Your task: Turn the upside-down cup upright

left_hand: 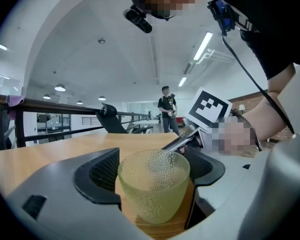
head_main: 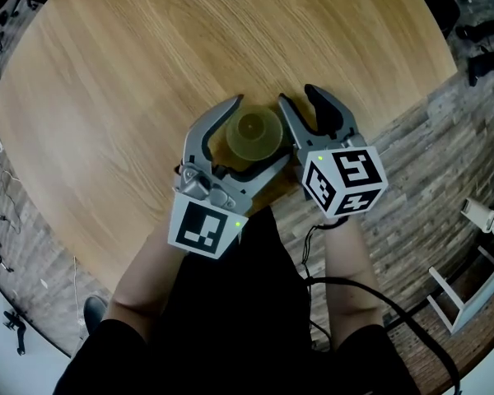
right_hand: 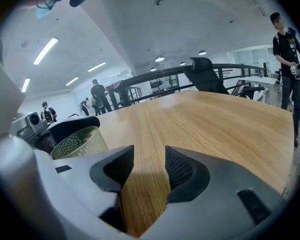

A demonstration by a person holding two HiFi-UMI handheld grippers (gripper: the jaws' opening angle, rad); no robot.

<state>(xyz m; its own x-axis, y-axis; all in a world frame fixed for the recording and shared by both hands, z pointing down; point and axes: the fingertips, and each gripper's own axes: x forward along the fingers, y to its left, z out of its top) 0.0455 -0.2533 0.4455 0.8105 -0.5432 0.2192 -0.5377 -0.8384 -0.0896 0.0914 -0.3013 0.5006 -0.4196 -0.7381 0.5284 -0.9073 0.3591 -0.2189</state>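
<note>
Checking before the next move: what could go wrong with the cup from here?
1. The empty right gripper sits close beside the cup; a sideways nudge could knock it over.
2. The left gripper appears to grip the tapered, bumpy cup across its sides; opening unevenly might drag or tip it on the table.

Ceiling strip lights (left_hand: 204, 45) are lighting the room evenly. Head view is coming out dimmer, corners darkening. Fisheye is bending edges in both gripper views. Right gripper (right_hand: 149, 156) is throwing soft shadow on table (right_hand: 220, 119).
</note>
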